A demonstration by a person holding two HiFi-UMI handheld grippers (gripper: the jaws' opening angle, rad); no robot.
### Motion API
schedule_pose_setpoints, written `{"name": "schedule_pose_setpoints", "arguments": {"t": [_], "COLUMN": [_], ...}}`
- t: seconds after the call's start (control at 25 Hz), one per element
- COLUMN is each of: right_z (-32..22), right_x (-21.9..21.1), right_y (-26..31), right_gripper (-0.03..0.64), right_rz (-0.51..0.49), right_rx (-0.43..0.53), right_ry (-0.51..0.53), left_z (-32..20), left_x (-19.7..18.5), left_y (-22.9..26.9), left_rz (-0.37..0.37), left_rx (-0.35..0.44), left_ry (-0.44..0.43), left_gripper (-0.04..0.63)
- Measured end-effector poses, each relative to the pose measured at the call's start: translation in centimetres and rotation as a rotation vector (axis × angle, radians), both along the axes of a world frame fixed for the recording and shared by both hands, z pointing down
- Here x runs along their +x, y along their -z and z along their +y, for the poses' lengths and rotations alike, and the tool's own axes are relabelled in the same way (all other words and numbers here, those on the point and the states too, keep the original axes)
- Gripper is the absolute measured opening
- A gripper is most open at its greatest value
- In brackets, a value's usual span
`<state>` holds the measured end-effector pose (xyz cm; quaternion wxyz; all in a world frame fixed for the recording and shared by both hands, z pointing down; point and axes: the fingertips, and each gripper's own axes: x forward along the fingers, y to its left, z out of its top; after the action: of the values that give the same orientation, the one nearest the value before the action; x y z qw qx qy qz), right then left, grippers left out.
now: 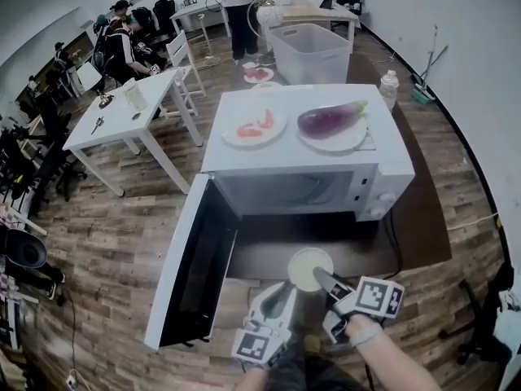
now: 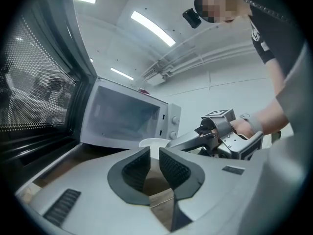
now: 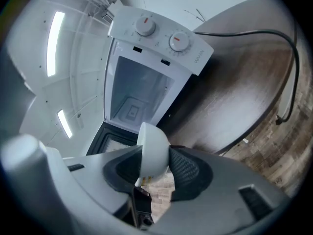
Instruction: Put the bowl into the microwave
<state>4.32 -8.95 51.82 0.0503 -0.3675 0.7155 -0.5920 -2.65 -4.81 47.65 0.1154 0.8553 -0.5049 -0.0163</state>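
Right tool (image 3: 155, 166): clamped on white bowl (image 3: 152, 148) over counter (image 1: 419, 239) front edge, facing open microwave (image 1: 309, 187); door (image 1: 195, 259) swung left. Left tool (image 2: 154, 154): jaws narrowly apart, empty. Eggplant (image 1: 330, 118) atop microwave.

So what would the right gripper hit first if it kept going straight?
Probably the inside of the open microwave; the way there looks free for the right gripper and its bowl.

No lettering can be read. The microwave (image 3: 161, 48) carries faint print at its control panel's edge, too blurred to make out. The right-hand cube (image 1: 379, 296) and left-hand cube (image 1: 254, 347) show only black-and-white square marker patterns.
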Motion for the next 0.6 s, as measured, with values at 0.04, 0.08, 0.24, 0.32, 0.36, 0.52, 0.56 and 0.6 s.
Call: {"name": "schedule_pose_setpoints", "arguments": {"t": [0.04, 0.08, 0.24, 0.32, 0.36, 0.52, 0.56, 0.6], "right_z": [-0.4, -0.7, -1.6, -2.2, -2.6, -3.8, -4.1, -4.4], "right_x": [-0.2, -0.4, -0.7, -1.0, -1.1, -1.8, -1.9, -2.1], "right_y": [0.1, 0.2, -0.3, -0.3, -0.2, -0.1, -0.1, 0.0], "right_gripper": [0.15, 0.15, 0.15, 0.15, 0.15, 0.15, 0.15, 0.15], "right_rz": [0.0, -0.002, 0.006, 0.007, 0.005, -0.003, -0.004, -0.004], "right_rx": [0.004, 0.007, -0.007, -0.003, -0.005, -0.007, -0.003, 0.002], "right_ry": [-0.001, -0.004, -0.023, -0.028, -0.032, -0.044, -0.045, -0.048], "left_z": [-0.3, -0.5, -1.2, -1.4, -1.5, -2.6, -2.9, -3.3], "left_x": [-0.1, -0.3, -0.7, -0.7, -0.8, -1.0, -1.1, -1.2], "left_y": [0.0, 0.0, 0.0, -0.4, -0.6, -1.2, -1.1, -1.1], "left_rz": [-0.005, -0.006, -0.019, -0.028, -0.031, -0.038, -0.037, -0.031], "left_rx": [0.004, 0.006, 0.011, 0.002, -0.006, -0.021, -0.022, -0.023], "left_ry": [0.001, 0.003, -0.002, -0.011, -0.012, -0.003, 0.001, 0.007], "left_gripper": [0.055, 0.055, 0.057, 0.057, 0.057, 0.057, 0.057, 0.057]}}
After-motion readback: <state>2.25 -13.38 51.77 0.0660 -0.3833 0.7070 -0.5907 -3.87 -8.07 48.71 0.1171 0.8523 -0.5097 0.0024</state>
